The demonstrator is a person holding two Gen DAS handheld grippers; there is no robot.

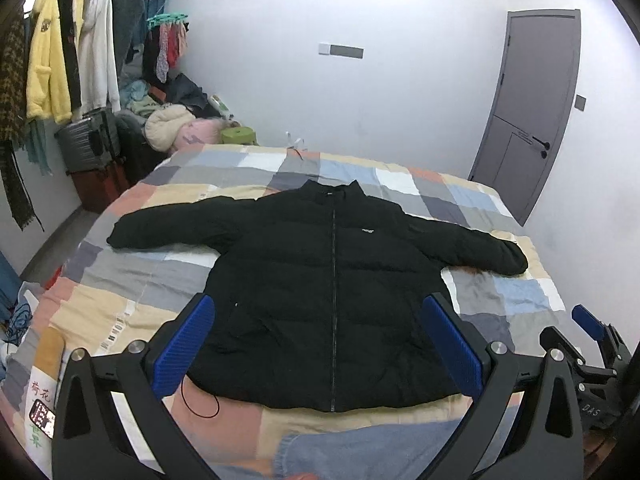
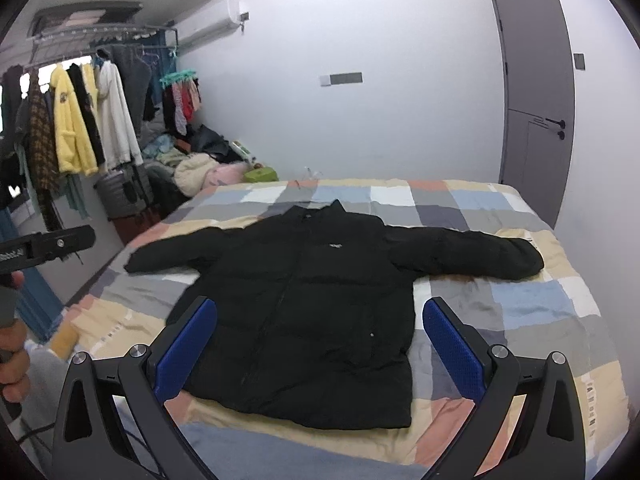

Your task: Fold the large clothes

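A black puffer jacket (image 1: 320,292) (image 2: 312,320) lies flat and zipped on the checked bedspread (image 1: 132,292) (image 2: 540,312), front up, collar toward the far wall, both sleeves spread out sideways. My left gripper (image 1: 320,344) hovers open above the jacket's lower half, its blue pads (image 1: 188,344) wide apart and holding nothing. My right gripper (image 2: 320,348) is also open and empty, held above the hem near the jacket's right side. In the left wrist view the right gripper (image 1: 592,332) shows at the far right edge.
A rack of hanging clothes (image 1: 72,60) and a pile of garments (image 1: 168,120) fill the left side. A grey door (image 1: 532,112) is in the far right wall. A phone (image 1: 42,418) and a black cable (image 1: 200,404) lie on the bed's near left corner. A hand (image 2: 12,352) holds the left gripper's handle.
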